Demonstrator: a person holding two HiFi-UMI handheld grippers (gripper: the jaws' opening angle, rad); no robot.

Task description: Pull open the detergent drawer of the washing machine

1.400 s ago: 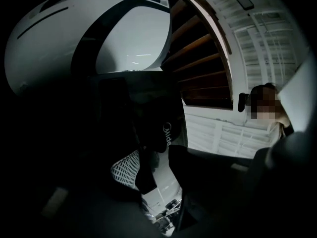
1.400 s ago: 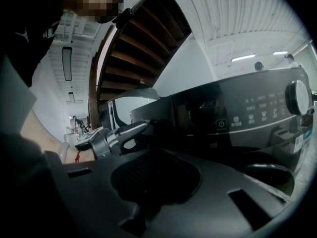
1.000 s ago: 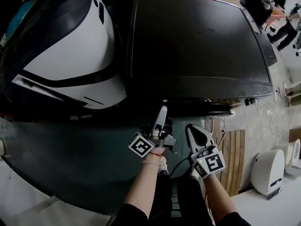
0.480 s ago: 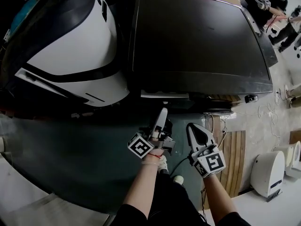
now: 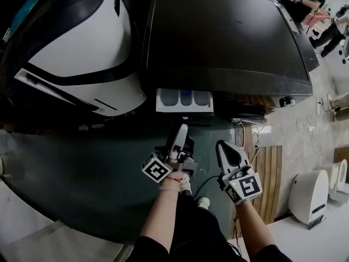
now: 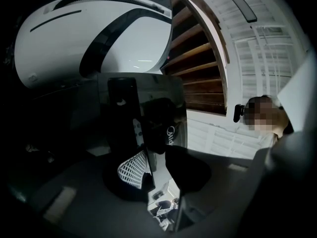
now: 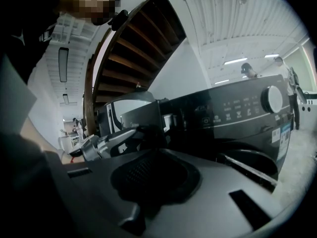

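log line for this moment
drawer pulled out | left gripper closing, drawer between jaws | right gripper shut, empty

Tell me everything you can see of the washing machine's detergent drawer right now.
The white plastic detergent drawer stands pulled out, level, from the left end of the black washing machine's front. Its open top shows three compartments side by side, the middle one with a blue insert. Its front panel is dark and glossy, with a pale logo. The left gripper's fingers straddle that panel's lower edge, jaws closing; a gap shows beside one pad.
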